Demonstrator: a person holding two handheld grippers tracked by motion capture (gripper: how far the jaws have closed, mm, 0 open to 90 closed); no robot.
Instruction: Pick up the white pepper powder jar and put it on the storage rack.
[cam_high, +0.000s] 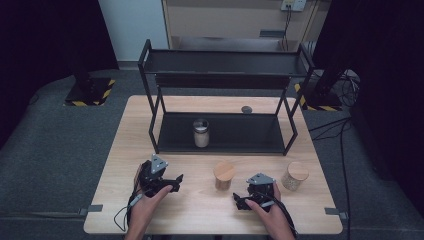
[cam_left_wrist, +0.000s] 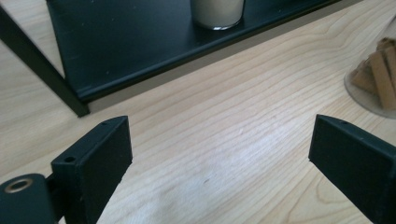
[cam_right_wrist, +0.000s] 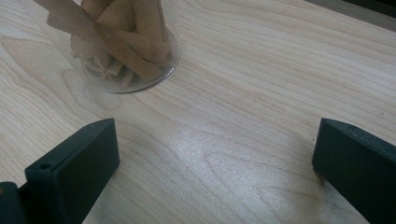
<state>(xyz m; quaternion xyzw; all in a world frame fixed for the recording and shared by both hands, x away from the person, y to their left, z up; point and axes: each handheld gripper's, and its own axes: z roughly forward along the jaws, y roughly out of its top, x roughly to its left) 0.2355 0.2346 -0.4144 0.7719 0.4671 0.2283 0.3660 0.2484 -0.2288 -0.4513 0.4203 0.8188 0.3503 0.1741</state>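
Both grippers are hovering low over the tabletop (cam_high: 165, 220), jaws spread wide and gripping nothing. The middle jar (cam_high: 223, 175), glass with a wooden lid and brown sticks inside, is sitting between them: ahead and off to the right of the left gripper (cam_high: 172, 181) jaws, ahead and to the left of the right gripper (cam_high: 241, 200) jaws. This looks like the approach step. Next move, I'd judge, calls for swinging one open pair around the jar's body before squeezing, likely bound for the rack (cam_high: 165, 134), where a white-filled jar (cam_high: 201, 133) is already standing.
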